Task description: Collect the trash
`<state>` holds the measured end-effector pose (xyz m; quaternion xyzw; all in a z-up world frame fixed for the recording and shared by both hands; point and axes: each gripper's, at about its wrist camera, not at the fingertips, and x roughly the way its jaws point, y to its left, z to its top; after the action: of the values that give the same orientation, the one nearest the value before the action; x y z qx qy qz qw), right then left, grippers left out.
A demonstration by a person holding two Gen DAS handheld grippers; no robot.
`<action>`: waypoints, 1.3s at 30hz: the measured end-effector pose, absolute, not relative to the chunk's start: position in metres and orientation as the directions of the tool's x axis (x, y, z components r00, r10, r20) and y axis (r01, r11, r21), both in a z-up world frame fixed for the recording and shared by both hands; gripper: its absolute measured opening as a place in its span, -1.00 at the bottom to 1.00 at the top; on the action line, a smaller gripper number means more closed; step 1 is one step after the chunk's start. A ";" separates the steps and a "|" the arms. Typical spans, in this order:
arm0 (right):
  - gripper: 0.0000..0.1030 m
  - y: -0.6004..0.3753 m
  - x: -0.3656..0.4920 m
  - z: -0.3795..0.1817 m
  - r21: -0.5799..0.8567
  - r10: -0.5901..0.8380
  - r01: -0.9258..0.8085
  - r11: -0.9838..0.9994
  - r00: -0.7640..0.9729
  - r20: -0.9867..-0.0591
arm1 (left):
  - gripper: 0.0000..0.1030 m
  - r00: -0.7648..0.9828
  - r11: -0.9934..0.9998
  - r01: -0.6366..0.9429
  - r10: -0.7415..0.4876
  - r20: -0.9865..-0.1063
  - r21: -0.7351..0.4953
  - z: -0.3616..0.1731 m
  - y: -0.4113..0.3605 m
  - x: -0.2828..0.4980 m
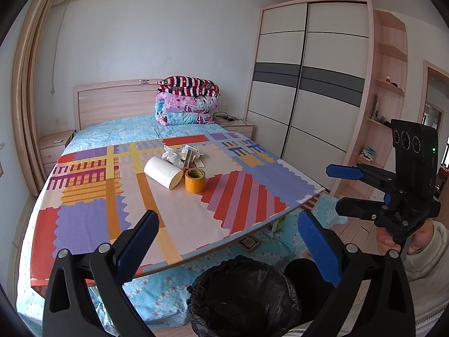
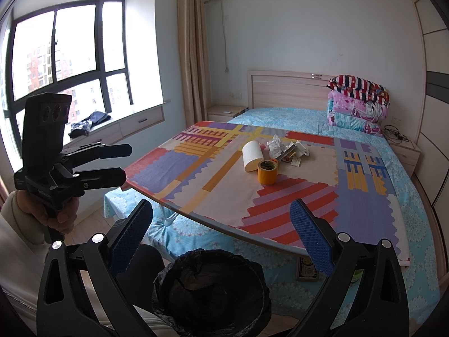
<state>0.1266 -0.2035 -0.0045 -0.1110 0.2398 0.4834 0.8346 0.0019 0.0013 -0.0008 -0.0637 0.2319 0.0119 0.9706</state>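
Closest in: left gripper (image 1: 227, 224) spread wide, nothing between the fingers. Same story on the right gripper (image 2: 221, 221), fingers fully apart and empty. Both held back at the near edge, nothing touched yet.

Just below and between them, a bin lined with a black bag (image 1: 244, 295), mouth open, tucked on the floor under the near lip of the worktop (image 1: 92, 224). Good drop spot, short carry.

Further out, mid-worktop, the cluster to deal with: a white paper roll (image 1: 162, 172) lying on its side, an orange tape roll (image 1: 194, 180) standing just beside it, nearly touching. Behind those, a crumpled white wrapper (image 1: 173, 156) and a small heap of paper scraps and packaging (image 1: 193, 154), loosely piled, hard to separate by eye.

Likely first pick: the crumpled wrapper, clearly trash. Best approached from above and behind the rolls, so as not to knock the paper roll rolling toward the edge. Pinch at the bulkiest fold, lift clear before swinging back. Thin scraps probably call for a low, flat approach or a nudge together first.

Beyond, the bed (image 1: 118, 130), folded quilts (image 1: 186, 106) stacked by the headboard.
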 end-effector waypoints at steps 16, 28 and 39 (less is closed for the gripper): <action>0.92 -0.203 0.128 -0.006 0.047 0.754 -0.860 0.508 0.417 -0.507 | 0.85 0.893 0.991 -0.051 -0.008 -0.450 -0.120 -0.001 0.002 0.002; 0.92 -0.203 0.130 -0.007 0.052 0.753 -0.859 0.509 0.415 -0.510 | 0.85 0.890 0.990 -0.049 -0.015 -0.456 -0.129 -0.004 0.001 0.003; 0.92 -0.198 0.145 -0.018 0.059 0.745 -0.855 0.515 0.413 -0.524 | 0.85 0.871 0.985 -0.082 -0.005 -0.492 -0.155 -0.016 0.018 0.017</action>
<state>0.1451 -0.1982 -0.0182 -0.1097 0.2514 0.4802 0.8332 0.0168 0.0177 -0.0156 -0.0856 0.2535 0.0198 0.9633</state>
